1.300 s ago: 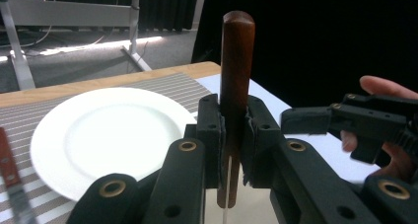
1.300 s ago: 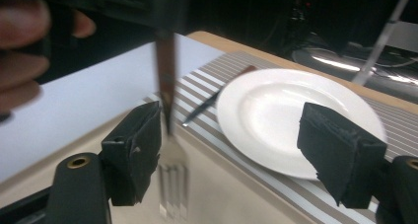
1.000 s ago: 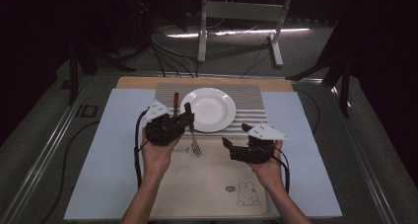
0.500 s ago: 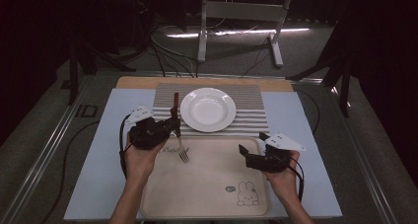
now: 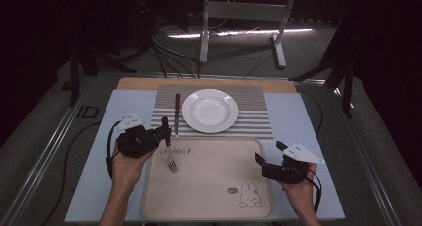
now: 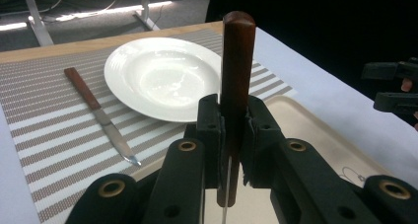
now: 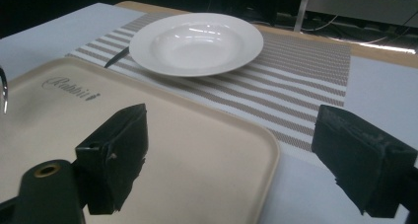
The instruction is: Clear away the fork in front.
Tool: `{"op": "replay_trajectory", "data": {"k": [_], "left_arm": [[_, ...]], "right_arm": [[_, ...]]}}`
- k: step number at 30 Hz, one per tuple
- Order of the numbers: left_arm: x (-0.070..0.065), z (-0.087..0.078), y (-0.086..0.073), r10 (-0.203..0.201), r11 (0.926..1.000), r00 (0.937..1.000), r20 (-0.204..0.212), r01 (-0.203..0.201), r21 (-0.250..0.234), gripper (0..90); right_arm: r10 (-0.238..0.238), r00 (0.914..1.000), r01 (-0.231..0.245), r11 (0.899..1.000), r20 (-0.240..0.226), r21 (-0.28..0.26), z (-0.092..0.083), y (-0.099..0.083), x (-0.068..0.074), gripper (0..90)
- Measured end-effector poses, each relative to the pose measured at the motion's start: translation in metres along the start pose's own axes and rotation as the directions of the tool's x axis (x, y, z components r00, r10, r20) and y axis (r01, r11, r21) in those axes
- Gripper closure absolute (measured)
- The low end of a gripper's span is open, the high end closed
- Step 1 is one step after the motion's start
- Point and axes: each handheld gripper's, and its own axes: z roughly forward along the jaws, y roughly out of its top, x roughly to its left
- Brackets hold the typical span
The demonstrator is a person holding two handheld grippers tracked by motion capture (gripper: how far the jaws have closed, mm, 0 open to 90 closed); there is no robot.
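My left gripper is shut on a fork with a brown wooden handle. It stands at the tray's far left corner. The tines hang over the beige tray; I cannot tell whether they touch it. A knife with the same brown handle lies on the striped placemat, left of the white plate. My right gripper stands open at the tray's right edge with nothing between its pads. In the right gripper view the tray and plate lie ahead.
A pale blue sheet covers the table under the placemat and tray. The tray has a rabbit drawing near its front right corner. Cables and a metal stand sit on the floor beyond the table.
My left gripper has moved left and back toward the person with the fork in it. My right gripper has drawn right and nearer, from the tray's middle to its right edge.
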Motion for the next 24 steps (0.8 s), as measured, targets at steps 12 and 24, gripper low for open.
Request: {"op": "replay_trajectory", "data": {"k": [12, 24], "left_arm": [[0.003, -0.015, -0.01, -0.006, 0.9993, 0.9998, 0.019, 0.005, 0.037, 80.7], [0.001, -0.023, -0.017, -0.024, 0.9963, 0.9992, 0.031, 0.022, 0.083, 80.6]], "right_arm": [[0.011, 0.9998, -0.011, 1.0, 0.015, 0.014, -0.002, -0.006, -0.002, 14.5], [0.012, 0.9995, -0.012, 1.0, 0.03, 0.014, -0.001, -0.008, -0.007, 14.6]]}}
